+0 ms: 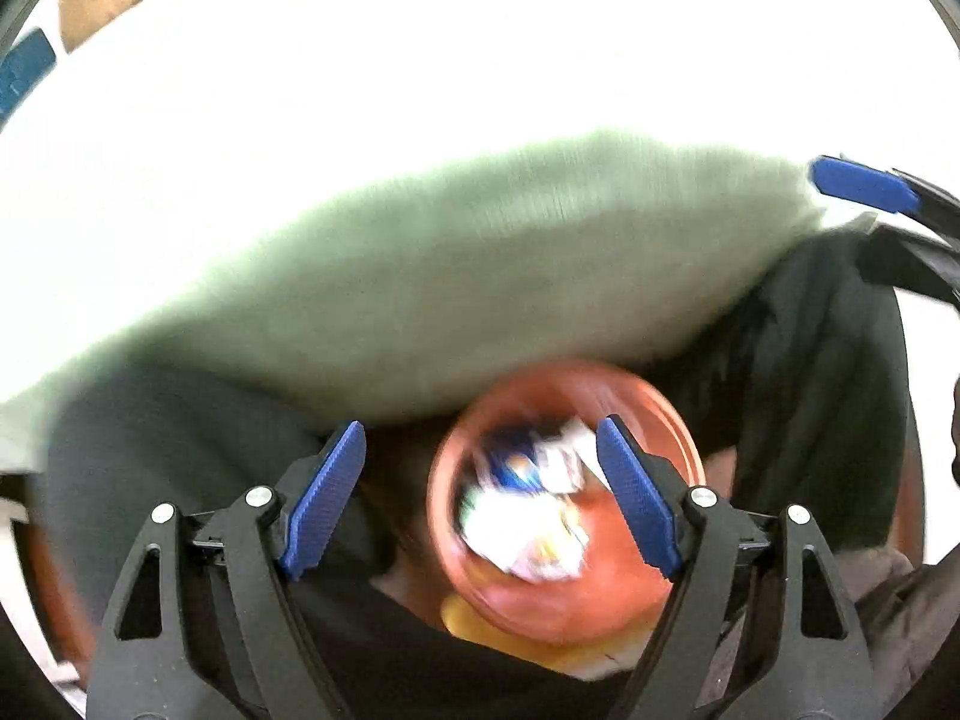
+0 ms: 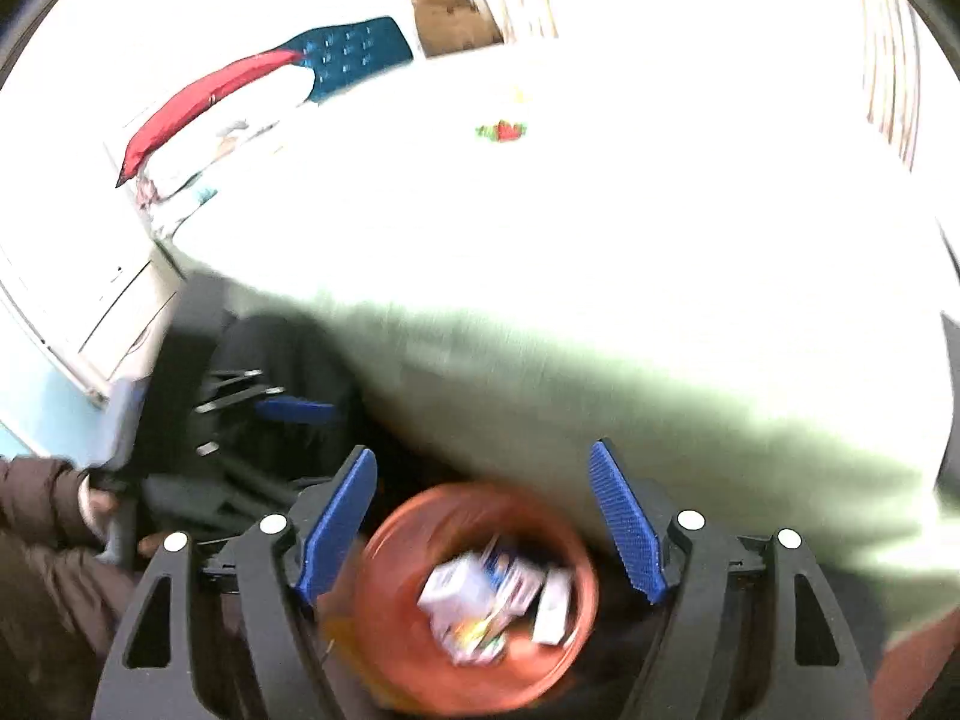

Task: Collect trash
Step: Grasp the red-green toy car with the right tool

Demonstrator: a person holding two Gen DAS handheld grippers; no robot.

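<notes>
Hovering over the orange bin, both the left gripper and right gripper have fingers wide and empty; blur risks us clipping its rim, while the red wrapper upper centre on the table stays uncollected.

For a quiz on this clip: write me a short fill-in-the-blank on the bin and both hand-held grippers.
1. The bin is coloured ____.
2. The bin holds crumpled ____.
3. The jaws of the right hand-held gripper stand ____, with nothing gripped.
4. The cloth over the table edge is pale ____.

Missing words: orange; trash; open; green
</notes>
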